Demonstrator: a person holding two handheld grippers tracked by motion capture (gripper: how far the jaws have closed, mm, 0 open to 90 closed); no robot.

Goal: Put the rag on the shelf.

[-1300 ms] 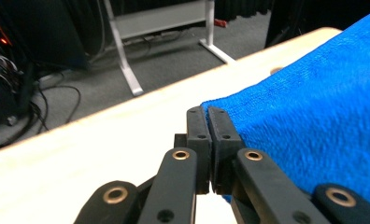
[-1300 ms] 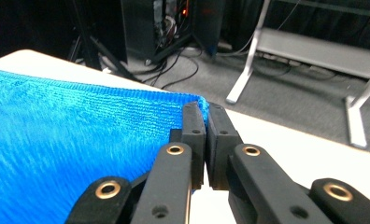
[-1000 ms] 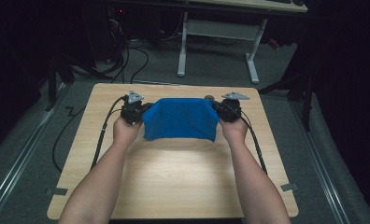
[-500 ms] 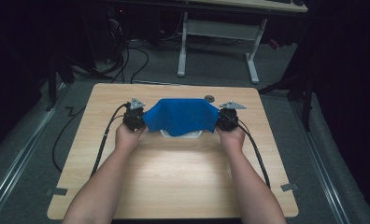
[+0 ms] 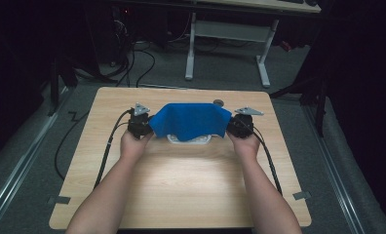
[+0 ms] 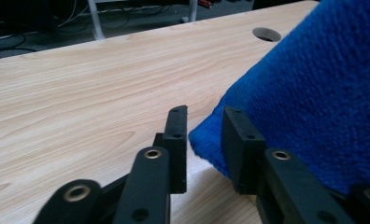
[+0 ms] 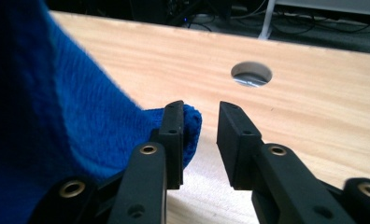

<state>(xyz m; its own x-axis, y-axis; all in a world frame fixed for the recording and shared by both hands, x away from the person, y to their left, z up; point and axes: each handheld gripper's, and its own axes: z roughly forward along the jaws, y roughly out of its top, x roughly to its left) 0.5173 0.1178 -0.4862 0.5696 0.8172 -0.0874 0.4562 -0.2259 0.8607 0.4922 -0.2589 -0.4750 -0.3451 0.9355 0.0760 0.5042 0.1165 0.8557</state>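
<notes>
Now the blue cloth (image 5: 190, 121) lies draped over a white object (image 5: 189, 139) near the far middle of the bench (image 5: 181, 190), stretched between the two grippers. The left gripper (image 6: 204, 140) has just been opening; its jaws stand apart, one cloth corner between them, unpinched. The right gripper (image 7: 201, 135) has likewise been opening, jaws released, the other corner resting against one jaw. A round hole (image 7: 251, 73) sits in the bench beyond the cloth.

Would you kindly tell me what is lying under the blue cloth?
A white object peeks out beneath the blue cloth at its near edge on the table; the rest of it is covered.
</notes>
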